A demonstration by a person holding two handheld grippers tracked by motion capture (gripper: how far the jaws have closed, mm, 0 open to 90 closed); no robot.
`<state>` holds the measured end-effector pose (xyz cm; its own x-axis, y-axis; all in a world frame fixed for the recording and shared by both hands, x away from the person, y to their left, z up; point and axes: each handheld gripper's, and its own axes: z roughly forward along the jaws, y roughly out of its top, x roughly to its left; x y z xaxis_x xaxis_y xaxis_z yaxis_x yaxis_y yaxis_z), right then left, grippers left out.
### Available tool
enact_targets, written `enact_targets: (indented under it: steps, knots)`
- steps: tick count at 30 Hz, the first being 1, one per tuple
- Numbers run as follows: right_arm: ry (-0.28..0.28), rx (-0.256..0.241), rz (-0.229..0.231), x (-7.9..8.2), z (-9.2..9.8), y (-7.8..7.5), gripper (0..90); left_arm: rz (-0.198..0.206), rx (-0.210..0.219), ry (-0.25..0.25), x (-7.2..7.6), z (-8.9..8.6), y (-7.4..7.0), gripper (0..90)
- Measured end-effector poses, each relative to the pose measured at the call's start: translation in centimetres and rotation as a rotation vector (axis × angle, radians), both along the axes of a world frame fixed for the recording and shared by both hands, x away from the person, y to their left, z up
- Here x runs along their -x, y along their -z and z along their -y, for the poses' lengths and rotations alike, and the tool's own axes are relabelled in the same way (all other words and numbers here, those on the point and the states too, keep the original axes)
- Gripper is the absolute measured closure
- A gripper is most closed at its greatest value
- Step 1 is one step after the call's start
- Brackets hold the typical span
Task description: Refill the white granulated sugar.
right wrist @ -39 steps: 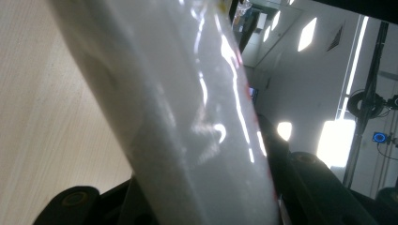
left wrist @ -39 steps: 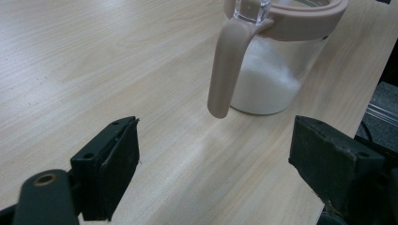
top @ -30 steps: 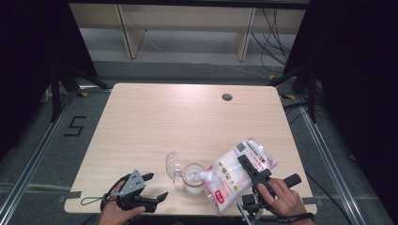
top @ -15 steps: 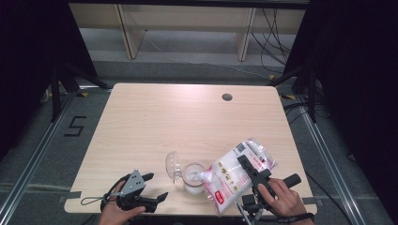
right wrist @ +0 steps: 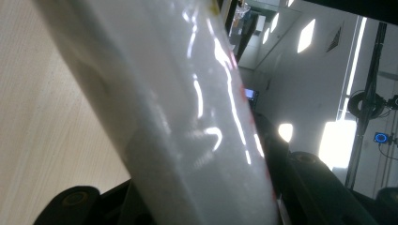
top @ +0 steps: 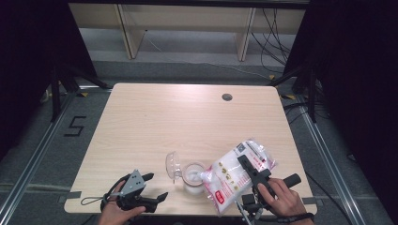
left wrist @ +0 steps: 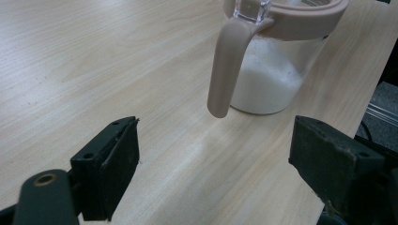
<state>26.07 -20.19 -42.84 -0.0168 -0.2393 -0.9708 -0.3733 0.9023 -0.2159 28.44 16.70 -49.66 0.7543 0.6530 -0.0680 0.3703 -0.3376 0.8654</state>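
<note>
Around the desk (top: 155, 126) runs a grey floor with metal rails along both sides, black curtains to left and right, and pale shelving with hanging cables beyond the far edge. The desk's top is light wood grain, with a round dark cable hole (top: 227, 97) near its far right corner. Close to the near edge, right of the middle, a white plastic bag (top: 230, 176) with red print is tilted, its lower corner over the mouth of a clear jar (top: 193, 177). The right gripper (top: 253, 174) pinches this bag between its jaws; in the right gripper view the bag (right wrist: 187, 117) crosses the jaws. The jar stands upright, partly holding white grains, its hinged lid (top: 172, 166) swung open to the left. Nearer the near left corner, the left gripper (top: 152, 188) lies low over the desk with jaws spread wide, holding nothing, well apart from the jar (left wrist: 267, 79).
</note>
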Motion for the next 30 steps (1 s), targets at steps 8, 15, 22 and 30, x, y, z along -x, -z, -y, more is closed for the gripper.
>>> enact_targets:
  steps: [8,15,22,30]
  knots:
    - [0.002,0.000,0.006,-0.03,-0.01,0.10,65.8,0.002,-0.009,0.002,-0.03,-0.05,-0.02,16.0]
    - [-0.006,0.027,0.029,-0.02,-0.13,-0.06,65.8,0.000,0.004,0.002,-0.01,0.01,0.01,16.0]
    - [-0.020,0.022,0.037,-0.16,-0.09,0.06,66.1,-0.001,0.003,0.002,-0.01,0.00,0.00,16.0]
    - [0.011,0.011,0.021,-0.07,-0.10,0.22,66.6,0.000,0.004,0.003,-0.02,0.01,0.02,16.0]
